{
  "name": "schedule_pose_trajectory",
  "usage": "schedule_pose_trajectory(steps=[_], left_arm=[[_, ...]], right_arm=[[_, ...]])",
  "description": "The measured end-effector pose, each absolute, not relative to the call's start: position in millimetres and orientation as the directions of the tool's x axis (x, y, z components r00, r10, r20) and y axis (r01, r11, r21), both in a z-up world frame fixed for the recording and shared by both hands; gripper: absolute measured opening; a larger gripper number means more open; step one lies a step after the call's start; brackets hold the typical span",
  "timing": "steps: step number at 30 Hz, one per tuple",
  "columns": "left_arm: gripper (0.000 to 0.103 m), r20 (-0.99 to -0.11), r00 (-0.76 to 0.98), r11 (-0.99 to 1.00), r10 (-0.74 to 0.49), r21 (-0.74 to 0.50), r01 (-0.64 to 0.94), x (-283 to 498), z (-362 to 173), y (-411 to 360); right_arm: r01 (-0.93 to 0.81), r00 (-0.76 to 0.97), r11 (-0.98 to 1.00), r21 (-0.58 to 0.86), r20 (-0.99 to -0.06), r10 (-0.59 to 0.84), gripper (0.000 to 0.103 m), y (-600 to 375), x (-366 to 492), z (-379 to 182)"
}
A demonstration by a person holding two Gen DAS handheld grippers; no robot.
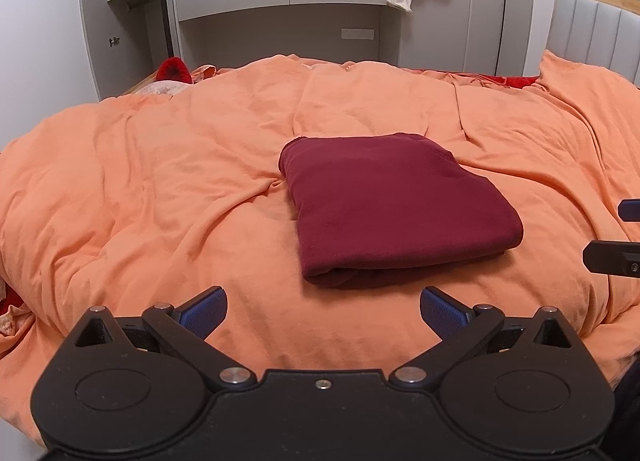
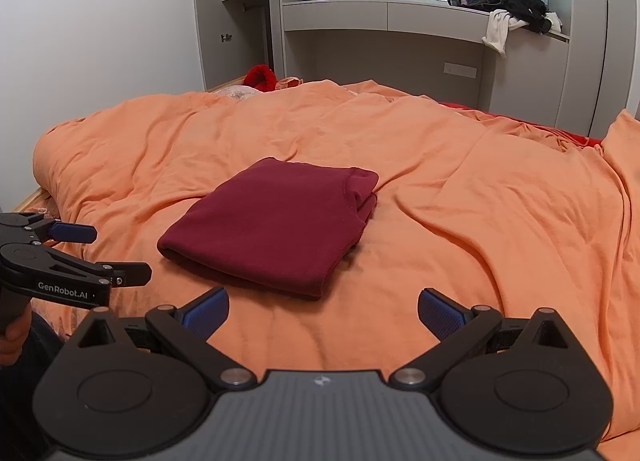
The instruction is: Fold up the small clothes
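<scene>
Firstly, left wrist view: the left gripper (image 1: 323,311) is held wide and empty over the orange duvet (image 1: 160,189); a folded maroon garment (image 1: 396,205) is laid just ahead, right of centre. Right wrist view: the right gripper (image 2: 323,313) is likewise spread and empty, the garment lying ahead-left. Soft, light, limp fabric is judged; its layered near edge is best pinched.

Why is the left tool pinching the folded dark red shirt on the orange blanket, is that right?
Not quite. The left tool is open and empty, apart from the folded dark red shirt, which does lie on the orange blanket. The left wrist view shows it.
</scene>
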State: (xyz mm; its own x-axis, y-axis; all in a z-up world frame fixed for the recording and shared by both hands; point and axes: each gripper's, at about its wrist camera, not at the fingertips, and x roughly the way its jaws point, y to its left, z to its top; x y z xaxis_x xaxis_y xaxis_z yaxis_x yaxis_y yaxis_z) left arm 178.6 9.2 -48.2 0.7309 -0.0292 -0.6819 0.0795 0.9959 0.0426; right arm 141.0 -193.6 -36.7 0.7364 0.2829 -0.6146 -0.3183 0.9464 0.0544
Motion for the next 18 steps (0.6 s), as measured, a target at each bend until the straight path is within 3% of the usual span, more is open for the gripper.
schedule_pose_trajectory(steps=[18], left_arm=[[0.102,-0.681,0.732,0.996,-0.032,0.039,0.079,177.9,-48.4,9.1]], right_arm=[[-0.319,0.734,0.946,0.057,-0.617,0.284,0.103,-191.8,139.2,-38.6]])
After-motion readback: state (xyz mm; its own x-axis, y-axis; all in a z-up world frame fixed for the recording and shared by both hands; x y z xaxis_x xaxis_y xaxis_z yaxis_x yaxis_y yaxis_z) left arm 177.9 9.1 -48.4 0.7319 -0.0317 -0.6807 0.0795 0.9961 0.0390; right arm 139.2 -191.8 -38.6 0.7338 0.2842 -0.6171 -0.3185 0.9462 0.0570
